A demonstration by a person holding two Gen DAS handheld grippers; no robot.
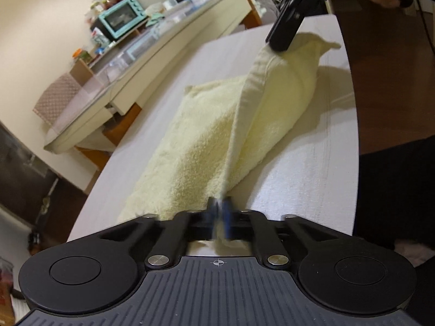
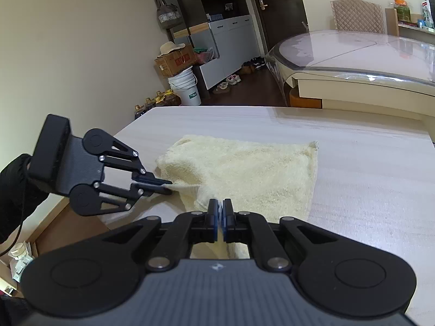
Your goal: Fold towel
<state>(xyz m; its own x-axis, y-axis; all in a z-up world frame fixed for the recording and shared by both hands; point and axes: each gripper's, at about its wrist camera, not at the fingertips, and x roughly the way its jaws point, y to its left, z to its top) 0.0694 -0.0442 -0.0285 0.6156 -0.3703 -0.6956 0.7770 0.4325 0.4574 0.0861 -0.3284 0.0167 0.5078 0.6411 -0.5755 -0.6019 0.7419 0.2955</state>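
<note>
A pale yellow towel (image 1: 206,135) lies on the white table (image 1: 312,168), with its near edge lifted off the surface. My left gripper (image 1: 219,209) is shut on one corner of that edge. My right gripper (image 1: 278,46) is shut on the other corner and holds it higher. In the right wrist view the towel (image 2: 244,168) spreads ahead on the table (image 2: 367,190), my right gripper (image 2: 220,212) pinches its near corner, and my left gripper (image 2: 167,186) pinches the corner to the left, jaws closed.
A long glass-topped counter (image 1: 136,62) with a teal toaster oven (image 1: 122,19) stands beyond the table. The table's right edge (image 1: 353,125) drops to dark floor. In the right wrist view a bucket (image 2: 186,87) and boxes stand by the wall.
</note>
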